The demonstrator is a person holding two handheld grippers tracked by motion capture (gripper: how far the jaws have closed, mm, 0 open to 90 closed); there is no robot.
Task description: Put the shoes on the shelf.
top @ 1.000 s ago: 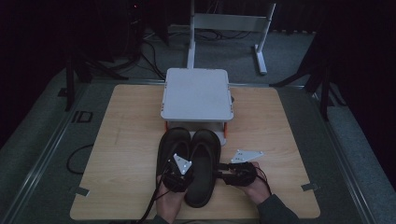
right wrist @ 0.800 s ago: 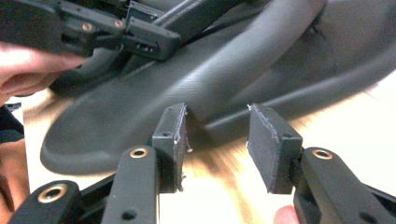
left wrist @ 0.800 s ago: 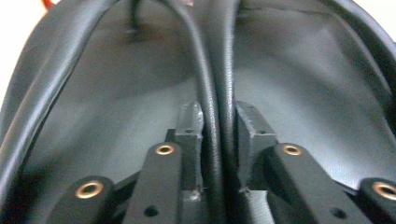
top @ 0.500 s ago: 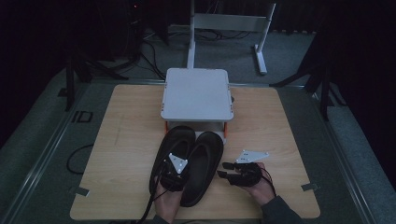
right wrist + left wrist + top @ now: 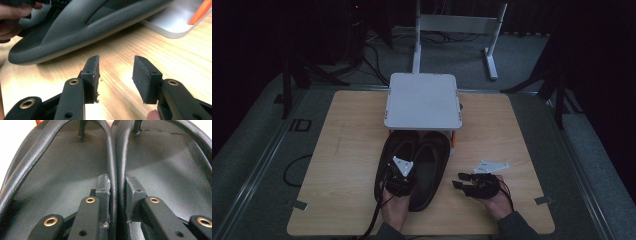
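A: Sandals (image 5: pixel 416 167) lie side by side on the counter (image 5: pixel 342 165), toes under the white stand (image 5: pixel 422 100).
B: Left claw (image 5: pixel 117 187) pinches their two inner rims together; right claw (image 5: pixel 115 75) stands apart, empty, beside them.

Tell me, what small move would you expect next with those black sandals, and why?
Probably the left gripper slides the sandals forward, further under the white stand. Its jaws pinch the two inner edges together, so the pair moves as one. The toes already sit beneath the stand, and the right gripper stands open over bare table beside them.
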